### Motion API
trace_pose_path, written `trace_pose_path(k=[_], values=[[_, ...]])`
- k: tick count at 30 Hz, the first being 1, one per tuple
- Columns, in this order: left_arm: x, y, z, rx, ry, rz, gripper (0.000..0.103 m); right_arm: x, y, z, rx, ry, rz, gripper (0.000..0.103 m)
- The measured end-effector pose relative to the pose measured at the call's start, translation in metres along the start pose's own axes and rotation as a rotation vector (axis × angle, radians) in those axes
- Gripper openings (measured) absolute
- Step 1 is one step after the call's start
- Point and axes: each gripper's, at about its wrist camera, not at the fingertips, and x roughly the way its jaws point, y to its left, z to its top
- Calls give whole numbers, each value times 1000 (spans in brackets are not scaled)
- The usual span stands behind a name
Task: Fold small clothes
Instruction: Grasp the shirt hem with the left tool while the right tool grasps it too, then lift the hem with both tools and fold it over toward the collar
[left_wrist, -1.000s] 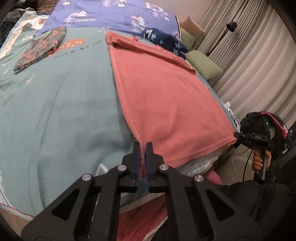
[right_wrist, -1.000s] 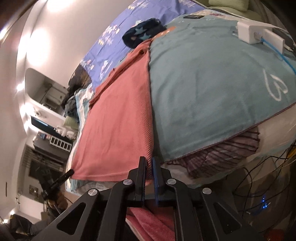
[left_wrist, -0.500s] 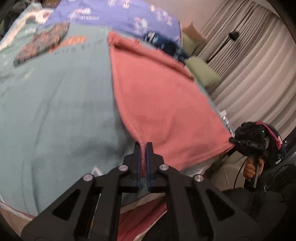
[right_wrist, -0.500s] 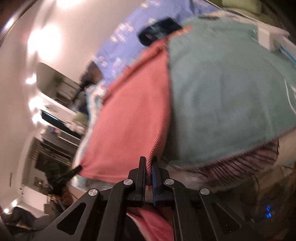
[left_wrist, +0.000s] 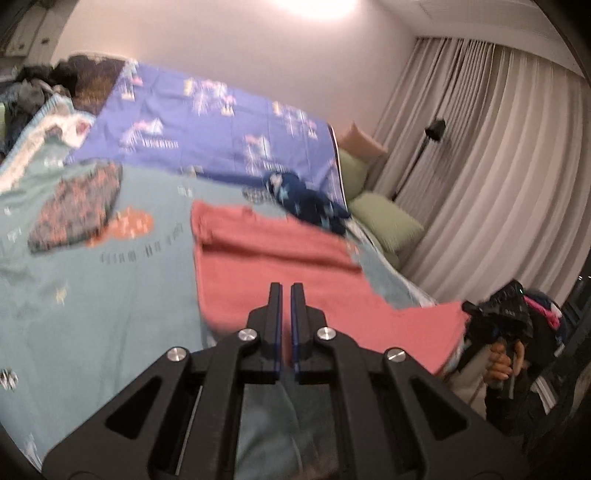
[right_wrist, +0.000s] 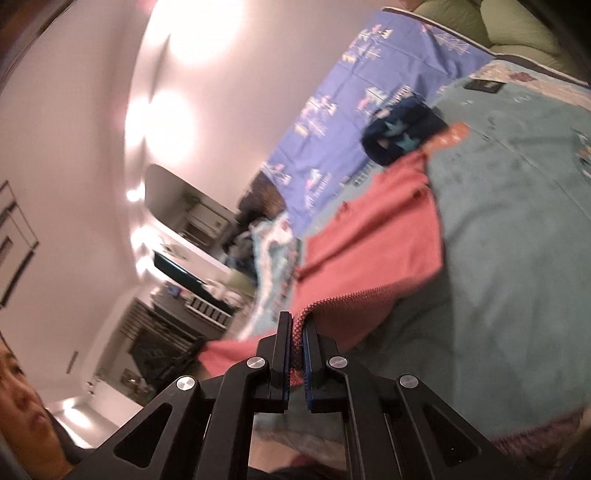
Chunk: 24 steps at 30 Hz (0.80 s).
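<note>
A salmon-pink knit garment (left_wrist: 273, 266) lies on the teal bedspread (left_wrist: 92, 295); its far part rests flat and its near edge is lifted off the bed. My left gripper (left_wrist: 286, 291) is shut on the near left corner of that edge. My right gripper (right_wrist: 297, 321) is shut on the near right corner, where the textured hem (right_wrist: 354, 295) runs out of the jaws. In the left wrist view the right gripper (left_wrist: 498, 317) and the hand holding it show at the far right, with the cloth stretched between. The garment also shows in the right wrist view (right_wrist: 373, 236).
A dark floral garment (left_wrist: 77, 206) lies at the left of the bed. A navy star-print garment (left_wrist: 310, 199) sits beyond the pink one, before a purple quilt (left_wrist: 207, 122). Green pillows (left_wrist: 384, 221), a floor lamp (left_wrist: 424, 147) and curtains (left_wrist: 498, 166) are at the right.
Both grippers have lifted the near edge of the pink garment up off the bed and carried it toward the far edge. Both views have tilted upward.
</note>
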Motion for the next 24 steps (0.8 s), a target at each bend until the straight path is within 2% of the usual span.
trace_pose_path(k=[4,6,9,10,11,13,15,17,19,21,23,24], values=[[7,2,35,7,-65,4,5,11,18,26,-64,-8,-3,4],[16,1,47,23,-50,14,5,24,26,37,-93,1,-14,4],[31,0,39,46,74,41,5,31,30,33,-119,55,-80,4],[37,1,27,64,132,65,9,30,29,29,-122,68,-101,4],[39,3,15,71,175,76,14,30,26,20,-120,88,-132,4],[47,11,-17,66,291,94,39,25,17,3,-98,105,-164,4],[53,18,-43,20,380,88,42,20,6,-8,-56,105,-184,4],[61,26,-72,-45,498,46,42,15,-4,-15,-9,94,-191,5],[65,29,-94,-101,571,-7,42,10,-11,-18,20,83,-191,5],[68,28,-110,-150,602,-70,42,9,-11,-18,25,76,-194,5],[68,26,-119,-185,590,-103,41,10,-7,-19,12,77,-193,5],[69,25,-122,-195,584,-116,17,11,-5,-20,5,78,-193,5]])
